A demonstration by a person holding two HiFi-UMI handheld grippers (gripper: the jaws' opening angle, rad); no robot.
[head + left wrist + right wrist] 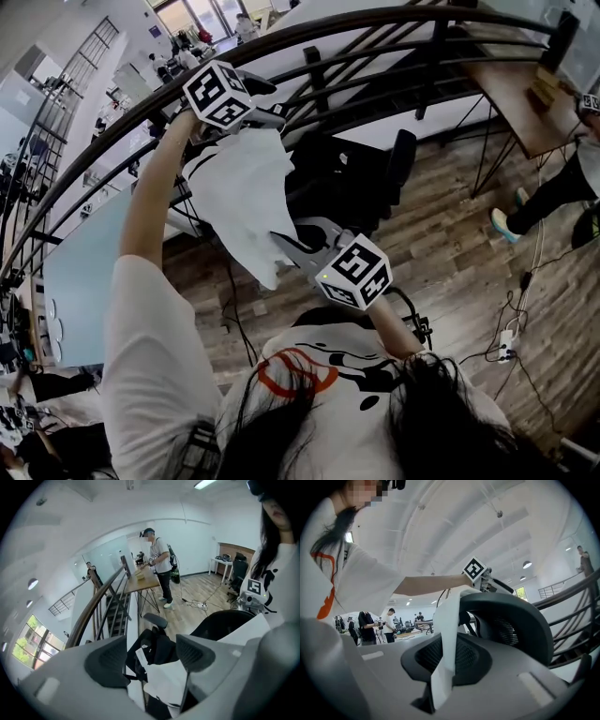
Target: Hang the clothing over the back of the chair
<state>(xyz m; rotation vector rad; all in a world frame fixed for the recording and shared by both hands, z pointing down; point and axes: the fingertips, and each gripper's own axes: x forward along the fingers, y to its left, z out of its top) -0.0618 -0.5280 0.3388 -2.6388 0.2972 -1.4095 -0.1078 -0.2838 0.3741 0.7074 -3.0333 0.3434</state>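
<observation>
My left hand-held gripper is raised at the end of an outstretched arm. Its own view shows that hand-held gripper with both jaws spread wide and nothing pressed between the pads. Through the gap I look down on the white fabric garment and the black mesh office chair below it.

My right hand-held gripper sits lower and closer to my body, pointing level. In its own view the hand-held gripper is clamped on a narrow fold of the garment, which runs up from the jaws to the top edge of the chair's curved back.

From the head view, the garment hangs as a loose sheet between the two tools, its upper end just beside the left one and its lower corner pinched in the right. The chair stands right behind it on the wooden plank floor, near a curved dark metal railing. I cannot tell whether the cloth already rests fully on the backrest.
</observation>
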